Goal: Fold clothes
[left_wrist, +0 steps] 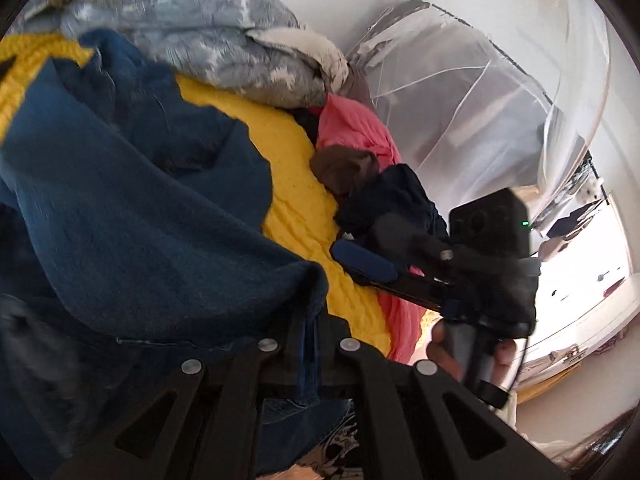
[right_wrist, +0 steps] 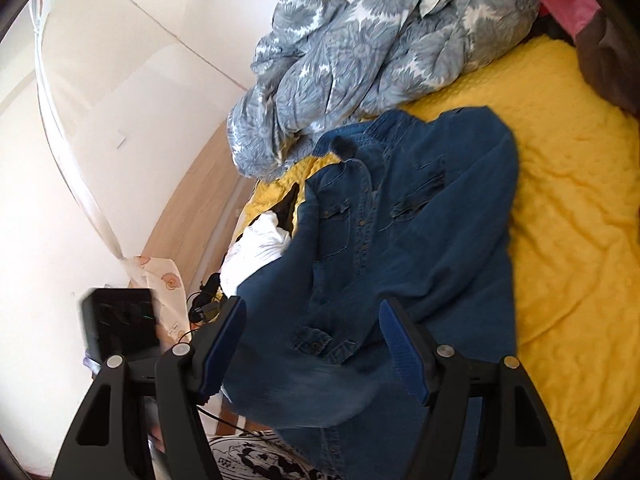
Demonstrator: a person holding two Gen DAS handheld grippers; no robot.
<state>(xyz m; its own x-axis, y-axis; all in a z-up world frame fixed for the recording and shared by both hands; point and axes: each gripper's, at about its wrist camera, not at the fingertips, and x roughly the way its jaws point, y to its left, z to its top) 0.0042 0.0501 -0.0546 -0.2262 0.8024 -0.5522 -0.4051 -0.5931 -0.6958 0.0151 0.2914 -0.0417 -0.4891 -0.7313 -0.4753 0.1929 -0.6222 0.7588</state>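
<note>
My left tongs point(left_wrist: 308, 354) are pinched tight on a fold of the denim shirt point(right_wrist: 404, 248); in the left wrist view the blue cloth runs down between the closed fingers and billows up and to the left of them, filling most of that side. My right tongs point(right_wrist: 312, 354) stand wide apart with nothing pressed between the blue pads point(right_wrist: 404, 354); the shirt's lower part lies in the gap between them, hanging loose and blurred there, but neither pad bears on it.

Ahead of my right tongs the shirt spreads over the yellow bedspread point(right_wrist: 568, 240), front side up, with its collar at the far end, its two chest pockets and its row of buttons showing. A buttoned cuff lies just ahead of the gap between my right fingers. Beyond the collar is a crumpled grey floral duvet point(right_wrist: 360, 64). To the left of the shirt, near the bed's edge, sits a white garment point(right_wrist: 260, 248).

From my left tongs I see my right tongs point(left_wrist: 364, 262) off to the right, held in a hand point(left_wrist: 444, 350). Beyond them lie a pink cloth point(left_wrist: 356, 132), a brown garment point(left_wrist: 344, 168) and a dark navy one point(left_wrist: 400, 196) in a heap, with a sheer white mosquito net point(left_wrist: 480, 100) behind.
</note>
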